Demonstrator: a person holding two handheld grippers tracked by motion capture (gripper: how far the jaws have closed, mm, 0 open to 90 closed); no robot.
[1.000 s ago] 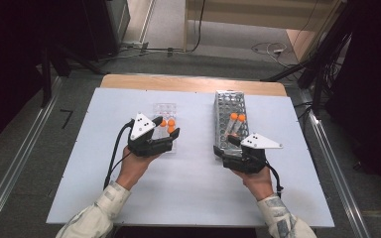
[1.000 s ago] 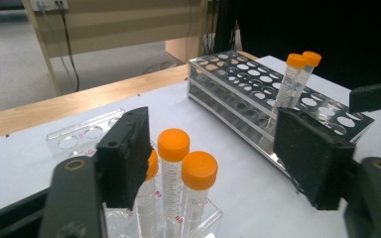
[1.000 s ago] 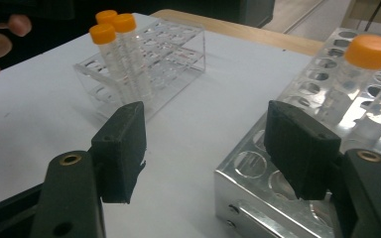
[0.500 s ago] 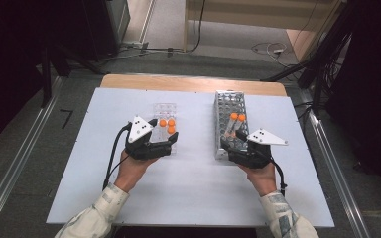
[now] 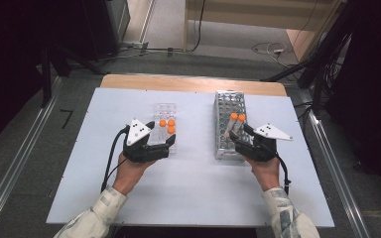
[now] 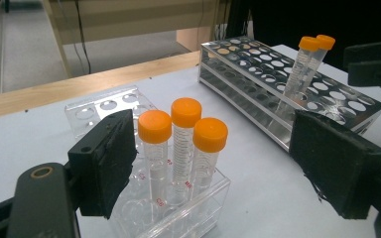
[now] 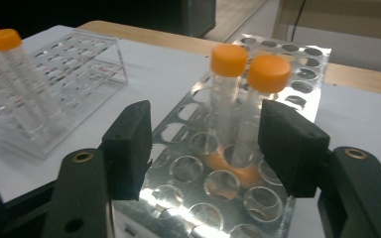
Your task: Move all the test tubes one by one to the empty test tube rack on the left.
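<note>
Right gripper view has the right gripper (image 7: 206, 148), jaws just narrowing around two orange-capped tubes (image 7: 238, 106) in the metal rack (image 7: 283, 59), not yet pinching; next it must single one out. Left gripper (image 6: 228, 163) gapes wide.

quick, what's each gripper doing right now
left gripper: open, holding nothing, jaws either side of the orange-capped tubes in the clear rack.
right gripper: open, just closing around two tubes in the metal rack.

A: From where did the high view look?
B: From above, forward and down on the white rectangular table (image 5: 188, 198).
A: And the gripper views?
B: Low and close; both shared the perforated metal tube rack (image 6: 258, 64) (image 7: 278, 54).
</note>
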